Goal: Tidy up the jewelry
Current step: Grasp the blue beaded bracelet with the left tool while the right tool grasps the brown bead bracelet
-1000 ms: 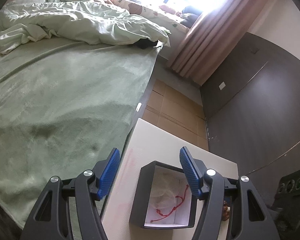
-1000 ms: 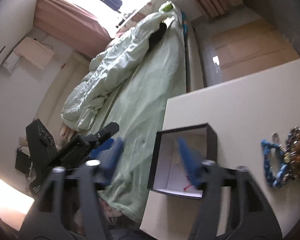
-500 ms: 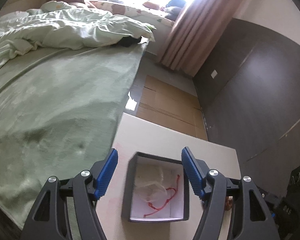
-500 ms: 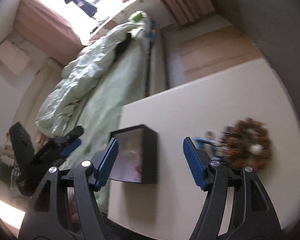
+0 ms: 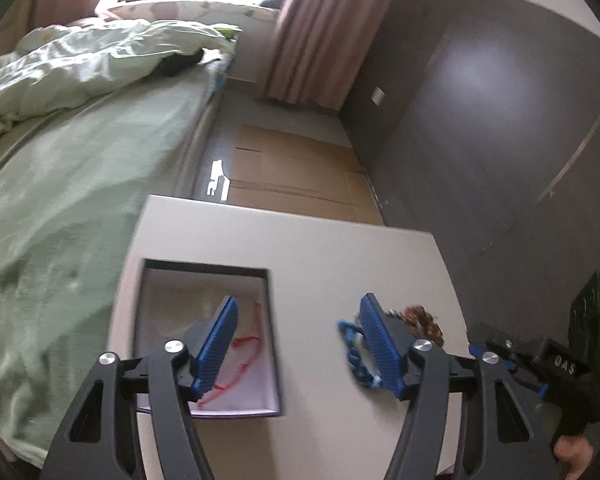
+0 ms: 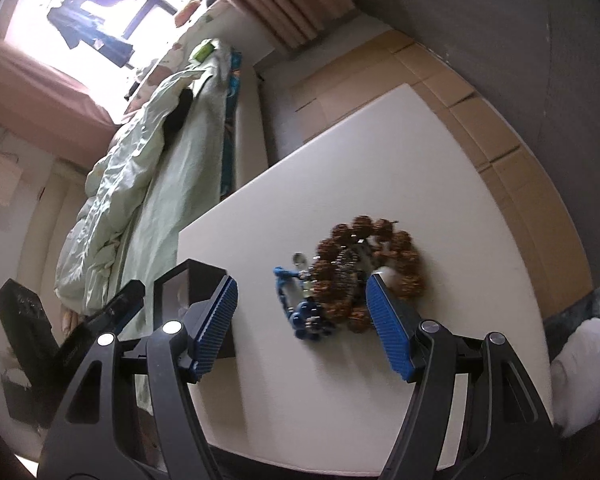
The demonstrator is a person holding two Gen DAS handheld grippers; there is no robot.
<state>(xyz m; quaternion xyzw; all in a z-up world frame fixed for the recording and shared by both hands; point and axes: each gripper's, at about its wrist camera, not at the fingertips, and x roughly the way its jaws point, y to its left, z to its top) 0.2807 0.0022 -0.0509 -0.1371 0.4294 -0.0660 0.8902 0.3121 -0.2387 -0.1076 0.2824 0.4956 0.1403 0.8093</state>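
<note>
A dark open box (image 5: 274,344) with a white lining sits at the left of a white table (image 5: 320,248); a red string bracelet (image 5: 246,352) lies inside it. The box also shows in the right wrist view (image 6: 198,280). To its right lie a blue braided bracelet (image 6: 300,312) and a brown beaded bracelet (image 6: 384,256), touching each other; both show partly in the left wrist view (image 5: 356,356). My left gripper (image 5: 298,344) is open and empty above the table, between box and bracelets. My right gripper (image 6: 302,320) is open and empty, above the blue bracelet.
A bed with a green blanket (image 5: 60,184) runs along the table's left side. A dark wall (image 5: 480,120) stands to the right, cardboard sheets (image 5: 296,176) lie on the floor beyond the table. The right gripper's body (image 5: 540,364) shows at the left view's right edge.
Both grippers have swung to the right, from over the box toward the bracelets. Both stay open and empty. The box and the jewelry have not moved.
</note>
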